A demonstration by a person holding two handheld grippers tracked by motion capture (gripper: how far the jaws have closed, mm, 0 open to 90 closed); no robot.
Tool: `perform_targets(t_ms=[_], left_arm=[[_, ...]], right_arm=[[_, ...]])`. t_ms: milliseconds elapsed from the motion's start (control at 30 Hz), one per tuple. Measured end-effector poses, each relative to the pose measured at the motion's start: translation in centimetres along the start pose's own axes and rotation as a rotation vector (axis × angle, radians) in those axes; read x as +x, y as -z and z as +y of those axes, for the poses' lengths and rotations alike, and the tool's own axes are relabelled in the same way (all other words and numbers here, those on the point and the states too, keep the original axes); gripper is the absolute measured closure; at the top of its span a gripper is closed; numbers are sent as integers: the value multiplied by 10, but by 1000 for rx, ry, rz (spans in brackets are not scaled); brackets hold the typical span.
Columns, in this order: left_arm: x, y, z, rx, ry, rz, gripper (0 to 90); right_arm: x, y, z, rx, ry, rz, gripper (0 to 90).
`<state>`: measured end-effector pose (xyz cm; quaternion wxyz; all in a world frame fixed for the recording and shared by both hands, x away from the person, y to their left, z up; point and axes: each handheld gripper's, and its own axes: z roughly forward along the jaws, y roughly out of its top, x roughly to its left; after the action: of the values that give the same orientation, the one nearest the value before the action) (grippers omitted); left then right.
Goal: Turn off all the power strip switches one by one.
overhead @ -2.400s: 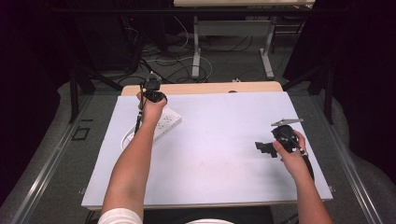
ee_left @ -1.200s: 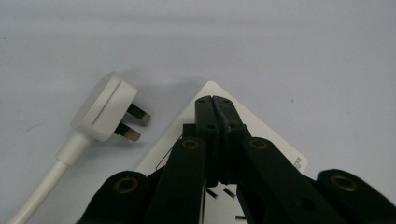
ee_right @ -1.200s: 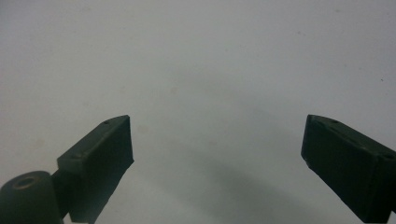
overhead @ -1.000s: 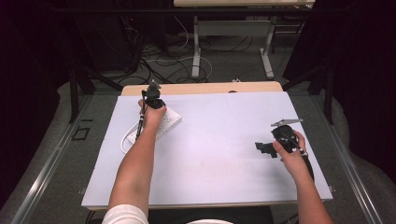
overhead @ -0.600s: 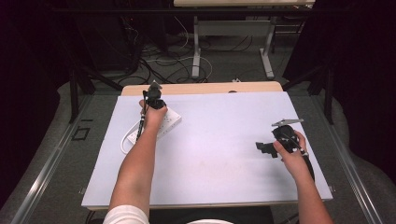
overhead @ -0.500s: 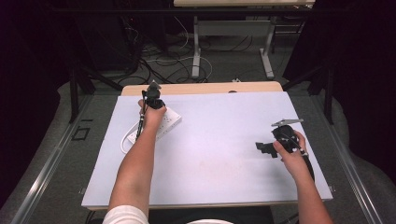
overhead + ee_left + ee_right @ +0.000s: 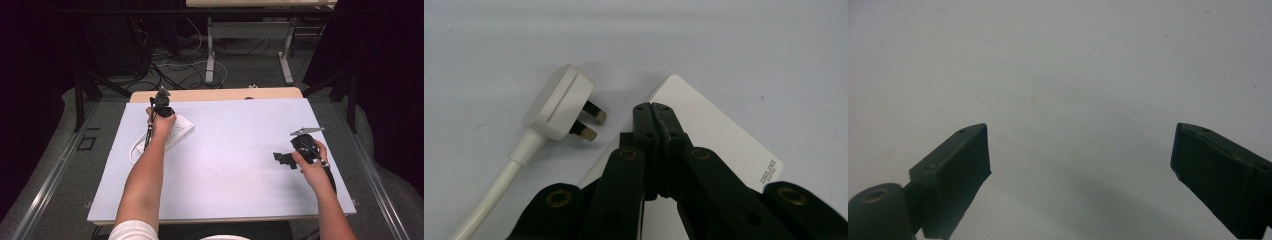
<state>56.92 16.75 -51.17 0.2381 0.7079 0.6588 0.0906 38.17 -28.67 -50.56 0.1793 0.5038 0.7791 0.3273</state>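
A white power strip (image 7: 181,131) lies at the far left of the white table (image 7: 235,165), and its white cable (image 7: 133,152) loops toward me. My left gripper (image 7: 161,107) stands upright over the strip in the person's left hand. In the left gripper view its jaws are shut (image 7: 654,108) with nothing between them, their tips just above one end of the strip (image 7: 724,140). The strip's white plug (image 7: 558,102) lies loose on the table beside that end, prongs toward the strip. My right gripper (image 7: 282,160) rests low at the right, jaws open (image 7: 1080,155) over bare table.
The wooden tabletop edge (image 7: 215,94) shows beyond the white sheet. Behind it on the floor are cables and the legs of another desk (image 7: 210,55). Dark curtains flank both sides. The person's forearms (image 7: 145,180) come in from the near edge.
Since the earliest frame my left hand has tipped its gripper more upright over the power strip. Over the last second nothing has visibly moved. The right hand has stayed put.
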Motion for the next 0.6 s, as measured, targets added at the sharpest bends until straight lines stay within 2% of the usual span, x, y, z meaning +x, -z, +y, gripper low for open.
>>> perform_targets(t_ms=[67,133,167,233,300,500,600], left_arm=[[1,-1,-1,-4,0,-4,900],[2,-3,-2,-9,22,-50,900],[0,-3,-2,-17,25,-51,900],[-5,-3,-2,-13,-18,-10,900],[-8,-4,-2,-14,-35,7,900],[-2,-3,-2,-15,9,-34,900],[-2,-3,-1,-12,13,-34,900]], right_arm=[[0,0,0,-2,-2,5,82],[0,0,0,-1,-3,4,82],[0,0,0,0,-4,3,82],[0,0,0,1,-4,4,82],[0,0,0,1,-5,4,82],[0,0,0,-1,-1,5,82],[-1,0,0,-2,1,8,82]])
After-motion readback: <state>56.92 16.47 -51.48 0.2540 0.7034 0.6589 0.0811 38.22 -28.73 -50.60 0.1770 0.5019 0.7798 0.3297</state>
